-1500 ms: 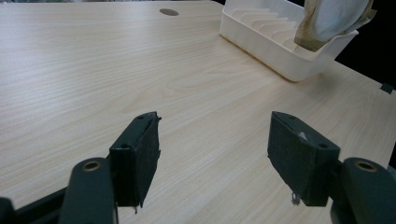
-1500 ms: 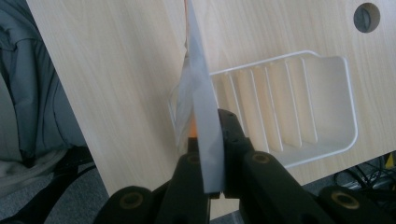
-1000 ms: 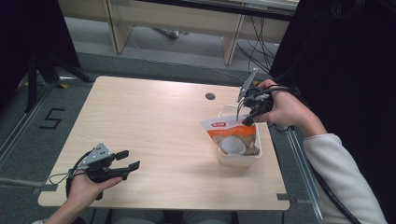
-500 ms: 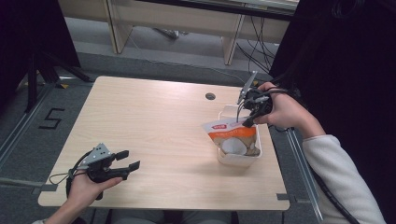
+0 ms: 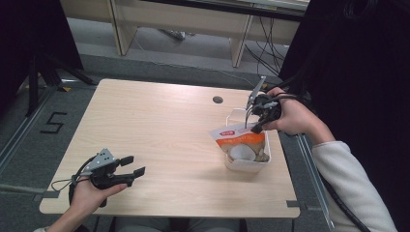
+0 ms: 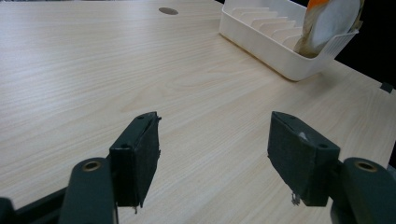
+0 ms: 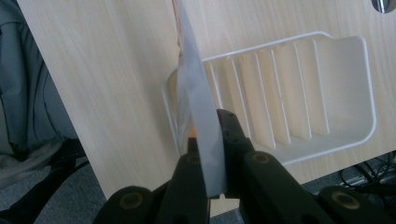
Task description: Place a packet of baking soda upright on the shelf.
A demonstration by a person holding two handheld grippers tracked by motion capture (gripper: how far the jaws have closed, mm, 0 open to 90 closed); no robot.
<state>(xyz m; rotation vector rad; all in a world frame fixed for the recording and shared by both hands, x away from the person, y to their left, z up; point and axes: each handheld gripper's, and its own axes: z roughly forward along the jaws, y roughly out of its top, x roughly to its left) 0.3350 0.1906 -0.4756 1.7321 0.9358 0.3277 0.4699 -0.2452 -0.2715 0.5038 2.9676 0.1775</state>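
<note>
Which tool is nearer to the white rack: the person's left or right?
Right. The right tool is shut on the snack bag directly above the white rack; the left tool rests open far across the table, near its front-left corner.

A pale wood-grain counter (image 5: 159, 125) with a round cable hole (image 5: 217, 99) near its far edge stands on grey carpet (image 5: 82, 63). A black "5" (image 5: 53, 123) is marked on the floor at left. Beyond, light wooden furniture legs (image 5: 121, 26) and loose black cables (image 5: 263, 46); dark curtains (image 5: 367, 63) at right
</note>
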